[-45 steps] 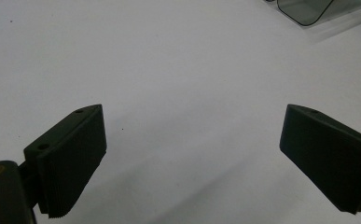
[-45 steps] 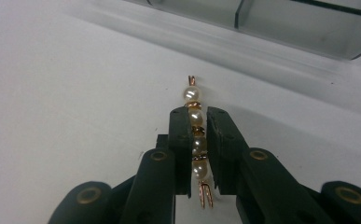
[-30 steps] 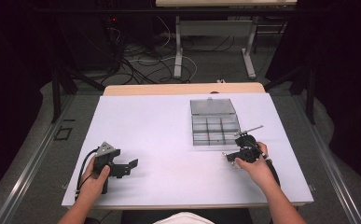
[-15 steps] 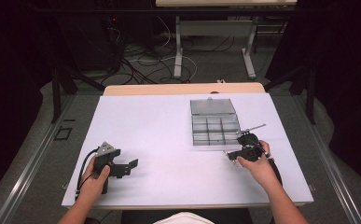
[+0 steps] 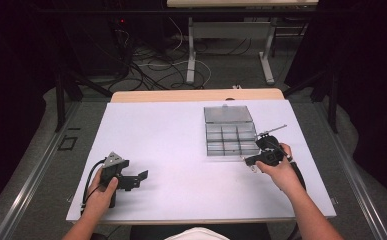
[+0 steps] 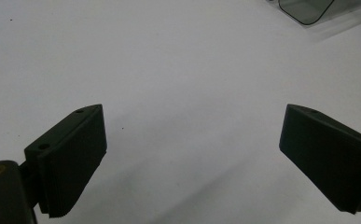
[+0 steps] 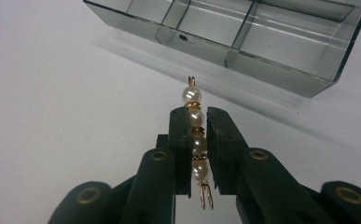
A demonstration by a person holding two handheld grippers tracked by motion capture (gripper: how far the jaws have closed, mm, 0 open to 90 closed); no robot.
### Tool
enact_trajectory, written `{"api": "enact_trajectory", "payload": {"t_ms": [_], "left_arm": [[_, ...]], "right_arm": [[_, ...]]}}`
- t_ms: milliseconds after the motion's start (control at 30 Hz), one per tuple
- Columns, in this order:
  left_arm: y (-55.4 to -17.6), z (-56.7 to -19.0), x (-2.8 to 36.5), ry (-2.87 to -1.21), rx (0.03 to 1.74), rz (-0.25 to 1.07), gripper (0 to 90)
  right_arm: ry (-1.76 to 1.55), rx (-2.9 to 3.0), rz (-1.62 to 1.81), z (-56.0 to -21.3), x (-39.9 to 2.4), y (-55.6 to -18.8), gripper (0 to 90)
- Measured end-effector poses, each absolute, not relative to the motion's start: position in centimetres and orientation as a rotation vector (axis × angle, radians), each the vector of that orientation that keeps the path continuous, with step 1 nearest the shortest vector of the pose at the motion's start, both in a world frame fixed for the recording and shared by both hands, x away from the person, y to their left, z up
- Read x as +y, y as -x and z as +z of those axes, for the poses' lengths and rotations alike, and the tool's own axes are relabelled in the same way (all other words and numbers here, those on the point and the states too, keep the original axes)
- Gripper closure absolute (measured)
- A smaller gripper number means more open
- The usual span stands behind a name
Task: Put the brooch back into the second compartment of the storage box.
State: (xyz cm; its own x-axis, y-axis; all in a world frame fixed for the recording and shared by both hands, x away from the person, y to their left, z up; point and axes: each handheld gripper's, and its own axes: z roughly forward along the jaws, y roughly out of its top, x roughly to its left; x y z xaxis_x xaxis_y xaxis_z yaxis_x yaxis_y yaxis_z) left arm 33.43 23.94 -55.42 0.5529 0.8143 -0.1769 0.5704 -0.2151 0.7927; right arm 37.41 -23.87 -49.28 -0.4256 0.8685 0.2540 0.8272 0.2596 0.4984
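Where the clear compartment box (image 7: 243, 32) sits on the white worktop (image 5: 171, 135), right gripper (image 7: 198, 122) just beside its near edge, pinching pearl bead strand (image 7: 195, 116) lengthwise; left gripper (image 6: 192, 154) well apart, jaws spread.

Bright, evenly lit table (image 5: 181, 150), dark surroundings; soft shadows, perhaps slight blur.

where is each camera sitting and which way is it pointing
High view: above the person's side, looking forward and down on the white table; both forearms, left gripper, right gripper.
Left gripper view: rides the left gripper, looking over bare table; its black fingers spread wide.
Right gripper view: rides the right gripper, facing the clear plastic compartment box; fingers shut on a pearl-and-gold bead strand.
Shared: the box shows in all three views.
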Motion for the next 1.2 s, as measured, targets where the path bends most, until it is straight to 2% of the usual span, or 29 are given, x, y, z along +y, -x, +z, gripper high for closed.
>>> {"api": "enact_trajectory", "payload": {"t_ms": [1200], "left_arm": [[-33.4, -55.4, 24.0, -1.906, 1.126, 0.350, 7.5]], "right_arm": [[-1.533, 2.498, 0.681, -43.9, -21.8, -42.4, 80.9]]}}
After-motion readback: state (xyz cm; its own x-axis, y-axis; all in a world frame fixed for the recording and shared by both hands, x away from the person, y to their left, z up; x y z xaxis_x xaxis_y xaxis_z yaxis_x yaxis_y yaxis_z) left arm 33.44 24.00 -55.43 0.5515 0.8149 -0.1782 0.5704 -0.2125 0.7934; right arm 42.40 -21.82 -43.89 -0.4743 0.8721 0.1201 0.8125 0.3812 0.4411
